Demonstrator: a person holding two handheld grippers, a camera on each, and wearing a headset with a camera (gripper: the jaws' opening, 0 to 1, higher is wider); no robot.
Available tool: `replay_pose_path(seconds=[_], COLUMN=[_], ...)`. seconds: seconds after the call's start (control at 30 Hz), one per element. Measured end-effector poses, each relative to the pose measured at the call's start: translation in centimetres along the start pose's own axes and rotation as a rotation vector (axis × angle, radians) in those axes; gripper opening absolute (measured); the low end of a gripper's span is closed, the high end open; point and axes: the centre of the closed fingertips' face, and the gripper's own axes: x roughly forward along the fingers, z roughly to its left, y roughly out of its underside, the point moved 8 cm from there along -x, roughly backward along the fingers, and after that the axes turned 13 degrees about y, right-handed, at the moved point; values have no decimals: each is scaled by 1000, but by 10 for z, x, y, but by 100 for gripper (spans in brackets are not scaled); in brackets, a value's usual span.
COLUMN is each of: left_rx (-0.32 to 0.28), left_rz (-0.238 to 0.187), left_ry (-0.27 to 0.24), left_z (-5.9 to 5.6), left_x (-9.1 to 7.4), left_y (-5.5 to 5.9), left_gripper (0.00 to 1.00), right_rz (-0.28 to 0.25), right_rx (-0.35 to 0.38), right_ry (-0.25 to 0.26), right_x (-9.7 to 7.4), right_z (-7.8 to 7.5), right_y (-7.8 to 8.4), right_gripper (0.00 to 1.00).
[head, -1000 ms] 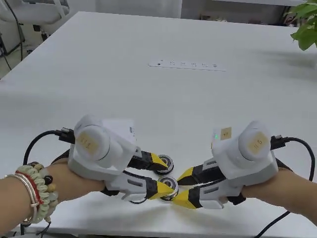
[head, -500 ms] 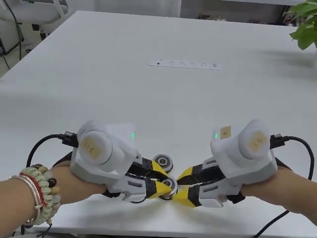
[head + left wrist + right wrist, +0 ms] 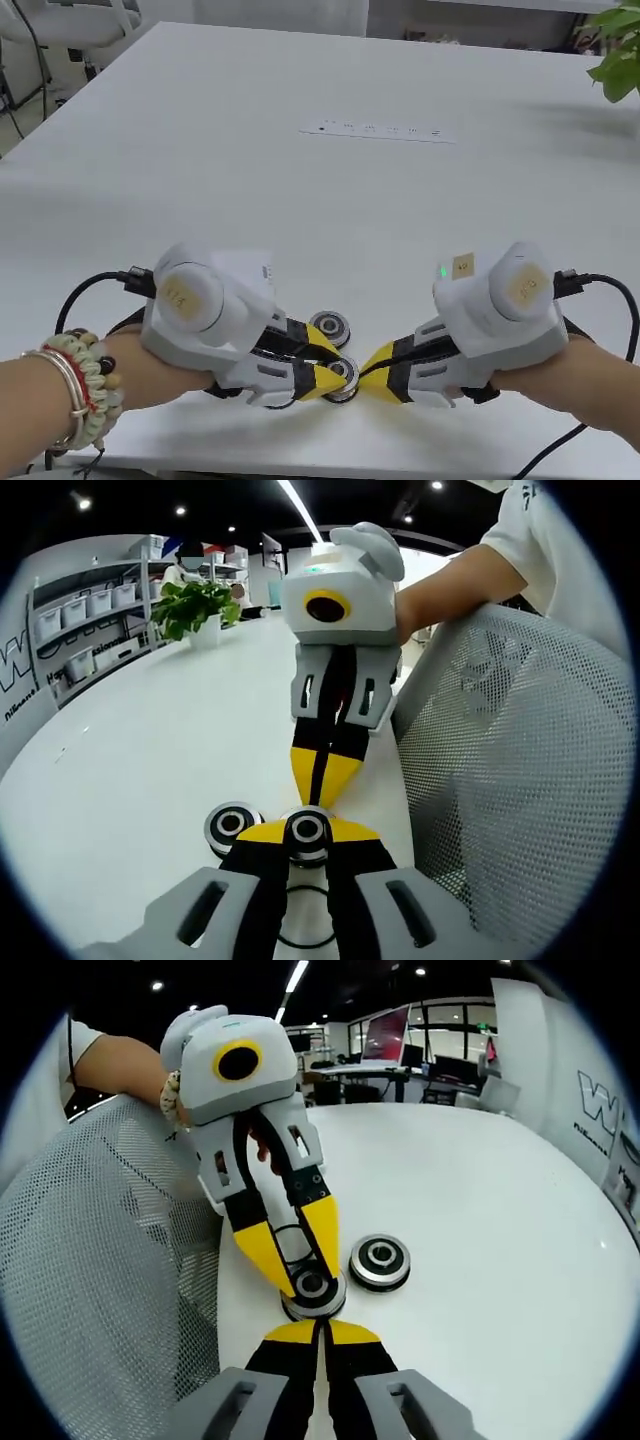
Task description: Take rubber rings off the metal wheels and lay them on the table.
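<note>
Two metal wheels lie near the table's front edge. My left gripper [image 3: 334, 366] is shut on the front wheel [image 3: 346, 374], its yellow fingertips [image 3: 262, 832] at either side of that wheel [image 3: 307, 830]. My right gripper [image 3: 373, 362] faces it, shut, with its tips [image 3: 320, 1326] against the near rim of the wheel [image 3: 312, 1288]. Whether they pinch the wheel's rubber ring I cannot tell. The second wheel [image 3: 329, 326] lies free beside it, black ring on its rim [image 3: 379, 1261]. A loose thin black ring [image 3: 305, 920] lies on the table under the left jaws.
A white power strip [image 3: 378, 131] lies mid-table. Green plant leaves [image 3: 617, 52] hang over the far right corner. Mesh chair backs [image 3: 500, 780] stand at the near table edge [image 3: 300, 462], just behind both hands. Cables trail from each gripper.
The left jaws have drawn together onto the front wheel. The right jaws have shut, and their tips have moved up to that wheel's rim. The second wheel has stayed put.
</note>
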Motion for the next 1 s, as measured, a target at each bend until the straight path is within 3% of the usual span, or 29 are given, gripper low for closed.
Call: replay_pose_path(seconds=[0.1,0.2,0.43,0.53,0.67,0.8,1.0], left_rx=[-1,-3,-1,1,1,2,1], left_rz=[-2,-4,-4,-3,2,3,1], left_ry=[0,0,4,5,1,-1,1], left_z=[0,0,0,-1,-1,-1,-1], left_x=[0,0,0,0,0,0,0], left_y=[0,0,0,-1,-1,-1,-1], left_gripper=[7,7,7,7,7,7,7], right_rz=[28,26,40,-1,12,8,-2], right_rx=[96,144,342,367,344,386,380], right_ry=[-7,-15,-45,-54,-44,-58,-64], right_x=[-1,-2,-8,-9,-8,-9,-9], right_z=[-1,-4,-8,-8,-4,-6,-4], right_y=[0,0,0,-5,-6,-5,-7], right_gripper=[0,0,0,0,0,0,0])
